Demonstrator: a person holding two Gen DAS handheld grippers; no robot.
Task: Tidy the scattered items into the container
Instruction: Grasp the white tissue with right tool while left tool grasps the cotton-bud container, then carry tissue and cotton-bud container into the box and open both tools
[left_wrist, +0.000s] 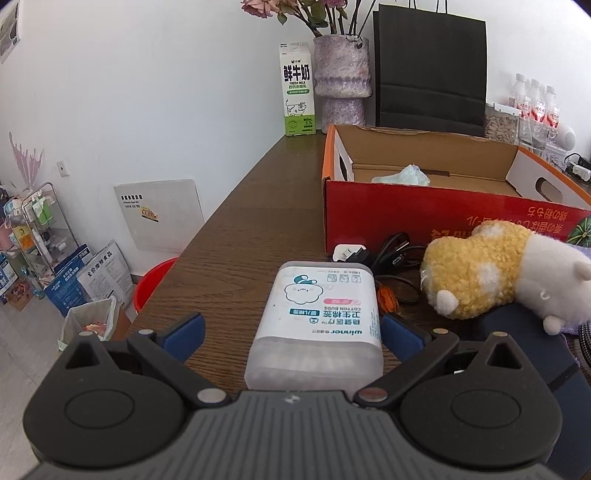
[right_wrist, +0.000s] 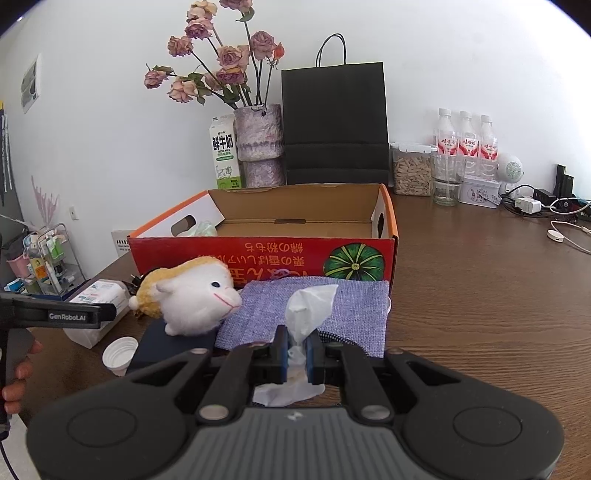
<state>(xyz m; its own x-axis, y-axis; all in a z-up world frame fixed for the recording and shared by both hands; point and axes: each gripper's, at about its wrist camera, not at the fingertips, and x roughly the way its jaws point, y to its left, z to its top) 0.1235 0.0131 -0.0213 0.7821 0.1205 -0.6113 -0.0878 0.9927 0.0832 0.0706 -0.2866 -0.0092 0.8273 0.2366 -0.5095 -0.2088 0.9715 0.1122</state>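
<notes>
A white cotton-buds box (left_wrist: 317, 317) lies on the brown table between the fingers of my left gripper (left_wrist: 291, 332), which is open; the left pad stands clear of it and the right pad is close beside it. My right gripper (right_wrist: 297, 343) is shut on a crumpled white tissue (right_wrist: 310, 302), over a purple cloth (right_wrist: 354, 306). The red cardboard box (left_wrist: 443, 218) (right_wrist: 266, 254) stands open behind, with a pale green item (right_wrist: 203, 229) inside. A yellow-and-white plush sheep (right_wrist: 199, 295) (left_wrist: 491, 273) lies in front of it.
A black charger and cable (left_wrist: 388, 251) lie by the box. A dark blue case (right_wrist: 170, 347) and a white cap (right_wrist: 118, 354) sit near the sheep. Milk carton (right_wrist: 223, 158), flower vase (right_wrist: 258, 144), black bag (right_wrist: 334, 125) and water bottles (right_wrist: 465, 136) line the wall.
</notes>
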